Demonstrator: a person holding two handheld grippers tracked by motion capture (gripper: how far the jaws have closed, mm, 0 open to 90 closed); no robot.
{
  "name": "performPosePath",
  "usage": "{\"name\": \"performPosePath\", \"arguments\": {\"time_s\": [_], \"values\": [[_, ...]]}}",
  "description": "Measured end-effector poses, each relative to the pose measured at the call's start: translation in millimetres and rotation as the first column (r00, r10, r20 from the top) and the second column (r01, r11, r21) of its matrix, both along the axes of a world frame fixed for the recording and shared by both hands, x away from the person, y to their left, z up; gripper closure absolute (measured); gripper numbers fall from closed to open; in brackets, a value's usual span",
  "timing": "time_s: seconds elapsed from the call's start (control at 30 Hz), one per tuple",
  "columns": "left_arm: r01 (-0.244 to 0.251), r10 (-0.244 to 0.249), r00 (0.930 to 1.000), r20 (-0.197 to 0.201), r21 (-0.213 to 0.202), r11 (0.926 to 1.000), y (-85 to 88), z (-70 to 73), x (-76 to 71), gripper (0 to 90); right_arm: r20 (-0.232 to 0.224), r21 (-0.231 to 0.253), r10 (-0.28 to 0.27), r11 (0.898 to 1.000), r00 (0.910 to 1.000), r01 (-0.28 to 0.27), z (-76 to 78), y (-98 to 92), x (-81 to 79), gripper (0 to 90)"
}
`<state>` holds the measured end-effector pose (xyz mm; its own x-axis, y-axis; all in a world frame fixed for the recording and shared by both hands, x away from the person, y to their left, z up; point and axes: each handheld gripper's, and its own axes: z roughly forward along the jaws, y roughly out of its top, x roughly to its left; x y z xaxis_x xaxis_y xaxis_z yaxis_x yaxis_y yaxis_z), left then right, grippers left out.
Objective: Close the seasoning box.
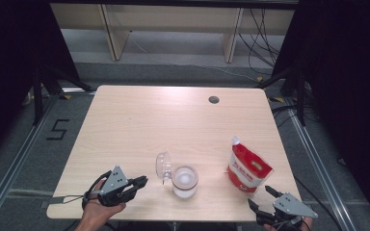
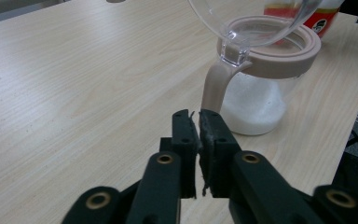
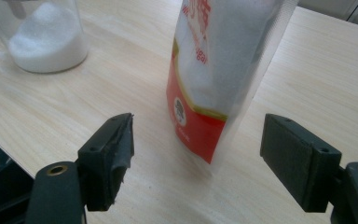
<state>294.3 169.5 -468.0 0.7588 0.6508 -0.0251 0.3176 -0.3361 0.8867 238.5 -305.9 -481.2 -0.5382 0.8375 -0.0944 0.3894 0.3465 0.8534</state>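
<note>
Sugar jar (image 1: 185, 181) sits lid-up mid-worktop (image 1: 139, 120), pouch (image 1: 247, 169) beside it. My left fingers (image 2: 186, 135) are pressed together empty, right gripper (image 3: 198, 158) spread around the pouch. I'd grab it mid-body, squeezing gently.

pouch (image 3: 214, 70) top cut off, jar lid (image 2: 251, 18) cropped

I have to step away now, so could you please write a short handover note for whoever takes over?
Left tool: shut, empty, just short of the jar's handle.
Right tool: open, empty, facing the pouch without touching it.
Jar: upright, near the table's front edge, lid flipped open, some white grains inside.
Pouch: upright to the jar's right.
Done: jar opened.
Left, probably: grip the pouch, pour into the jar, close the lid.
</note>
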Motion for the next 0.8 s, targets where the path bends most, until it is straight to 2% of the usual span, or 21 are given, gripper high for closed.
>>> {"name": "performPosePath", "arguments": {"time_s": [0.03,0.07,0.1,0.13,0.17,0.23,0.27,0.3,0.33,0.37,0.4,0.43,0.47,0.5,0.57,0.6,0.67,0.7,0.73,0.8], "values": [[0.002,-0.002,1.0000,-0.003,-0.011,0.9999,-1.1,0.4,0.4,88.4,0.028,-0.009,0.003,1.000,0.9996,-0.003,-0.2,-0.9,1.5,26.7],[0.006,-0.006,1.0000,-0.003,0.000,1.0000,-1.9,1.7,0.7,89.1,0.029,-0.008,0.003,1.000,0.9996,-0.003,-0.1,-1.0,1.6,26.7],[0.015,-0.015,0.9998,0.011,0.008,0.9999,-3.2,2.7,1.5,89.2,0.026,-0.010,-0.002,1.000,0.9997,0.002,0.4,-1.3,0.8,26.7],[0.000,0.000,1.0000,-0.008,-0.015,0.9999,-6.1,3.1,0.2,89.3,-0.009,0.008,-0.017,1.000,0.9998,0.017,0.6,-0.2,-1.6,26.7],[0.006,-0.006,1.0000,-0.004,-0.008,1.0000,-6.7,4.4,0.4,89.3,-0.001,0.001,-0.007,1.000,1.0000,0.007,0.4,-1.0,-1.0,26.7],[0.012,-0.012,0.9999,0.000,-0.007,0.9999,-10.0,7.7,-0.1,89.3,-0.009,0.021,-0.006,1.000,0.9999,0.006,-0.2,-1.1,-0.8,26.7],[0.018,-0.018,0.9998,0.010,-0.001,0.9998,-10.6,8.7,0.3,89.3,0.001,0.004,-0.007,1.000,1.0000,0.007,0.1,-2.5,-0.7,26.8],[0.022,-0.021,0.9998,0.005,-0.015,0.9997,-13.0,9.4,0.4,89.3,0.008,0.002,-0.011,1.000,0.9999,0.011,0.1,-2.7,-0.6,26.8],[0.040,-0.040,0.9990,0.019,0.005,0.9992,-12.9,11.0,1.7,89.3,0.005,0.005,-0.014,1.000,0.9999,0.014,-0.1,-2.6,-0.9,26.8],[0.026,-0.026,0.9997,0.002,-0.013,0.9996,-15.5,11.4,0.6,89.3,0.004,-0.001,-0.005,1.000,1.0000,0.005,0.3,-3.0,-0.7,26.8],[0.034,-0.034,0.9993,0.015,-0.007,0.9994,-16.6,12.8,1.4,89.4,0.003,-0.001,-0.006,1.000,1.0000,0.006,0.5,-3.2,-0.9,26.8],[0.024,-0.024,0.9997,0.003,-0.015,0.9996,-18.6,13.4,0.7,89.3,0.003,-0.001,-0.005,1.000,1.0000,0.005,0.4,-3.3,-1.0,27.0],[0.038,-0.038,0.9991,0.021,-0.003,0.9993,-19.5,14.2,2.1,89.3,0.000,0.002,-0.011,1.000,0.9999,0.011,0.5,-3.2,-1.9,27.3],[0.033,-0.033,0.9994,0.003,-0.021,0.9992,-22.6,13.7,2.1,89.3,0.001,-0.002,-0.007,1.000,1.0000,0.007,0.6,-3.7,-2.1,27.3],[0.048,-0.048,0.9985,0.025,0.002,0.9988,-23.7,15.0,4.0,89.3,0.034,-0.013,-0.007,1.000,0.9994,0.008,0.7,-5.9,-1.1,27.3],[0.048,-0.048,0.9985,0.024,-0.001,0.9988,-24.5,14.8,4.6,89.3,-0.006,0.012,-0.006,1.000,1.0000,0.006,0.5,-4.7,-2.5,27.3],[0.040,-0.040,0.9990,0.018,-0.011,0.9991,-25.3,15.0,5.0,89.3,-0.010,0.015,-0.016,1.000,0.9998,0.016,0.1,-4.3,-3.6,27.2],[0.021,-0.021,0.9997,0.008,-0.019,0.9996,-26.0,15.5,4.1,89.3,-0.002,-0.001,-0.018,1.000,0.9998,0.018,0.8,-5.5,-3.8,27.2],[0.036,-0.035,0.9990,0.028,-0.005,0.9994,-25.6,17.0,5.8,89.3,0.026,-0.011,-0.016,1.000,0.9995,0.017,0.6,-6.4,-2.6,27.1],[0.036,-0.036,0.9989,0.028,-0.012,0.9993,-27.0,18.0,6.0,89.3,0.019,-0.002,-0.023,1.000,0.9996,0.023,0.4,-6.0,-3.4,27.1]]}}
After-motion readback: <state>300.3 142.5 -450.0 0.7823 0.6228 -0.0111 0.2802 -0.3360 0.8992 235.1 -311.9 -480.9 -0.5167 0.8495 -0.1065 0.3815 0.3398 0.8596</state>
